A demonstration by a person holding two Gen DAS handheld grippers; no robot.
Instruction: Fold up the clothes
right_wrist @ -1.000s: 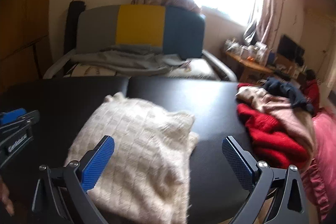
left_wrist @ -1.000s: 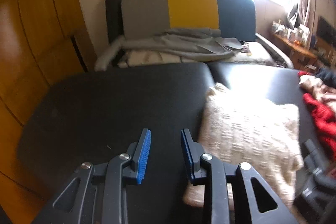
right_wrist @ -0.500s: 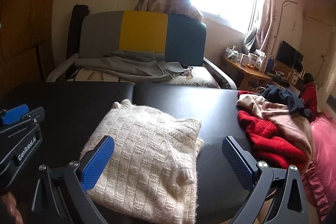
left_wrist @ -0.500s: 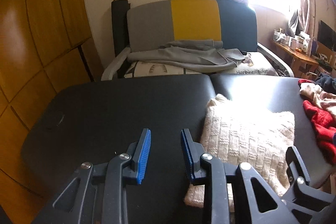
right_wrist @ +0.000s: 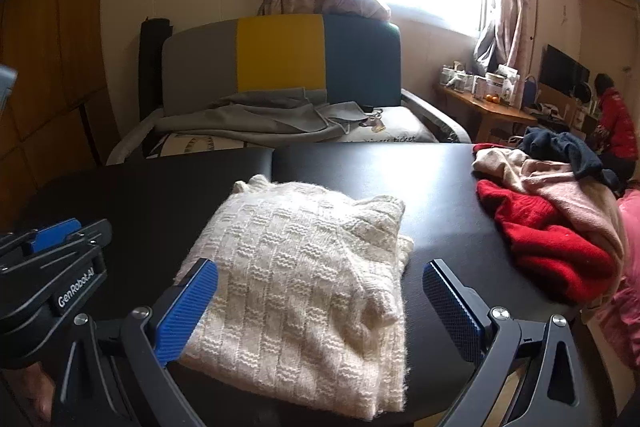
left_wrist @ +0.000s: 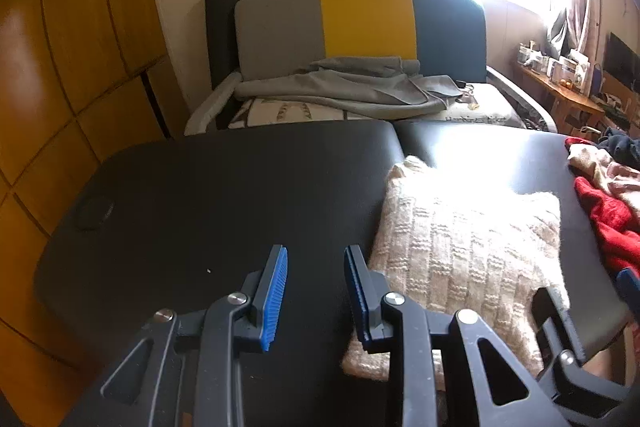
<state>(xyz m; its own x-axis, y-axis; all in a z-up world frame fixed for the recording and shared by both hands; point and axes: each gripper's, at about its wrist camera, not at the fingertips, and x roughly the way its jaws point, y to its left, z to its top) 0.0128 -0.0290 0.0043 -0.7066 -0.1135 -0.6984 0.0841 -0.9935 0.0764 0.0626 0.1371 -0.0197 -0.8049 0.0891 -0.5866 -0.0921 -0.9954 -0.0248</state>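
1. The black counter (right_wrist: 440, 187) carries the cream sweater (right_wrist: 304, 279), folded square, where it lay a second ago; that garment looks finished.
2. The unfolded pile (right_wrist: 552, 227) waits at the counter's right end, so I judge it comes next.
3. My right tongs (right_wrist: 320, 311) stay spread wide above the sweater, empty.
4. My left tongs (left_wrist: 316, 291) hold a narrow gap over bare counter, pinching nothing.
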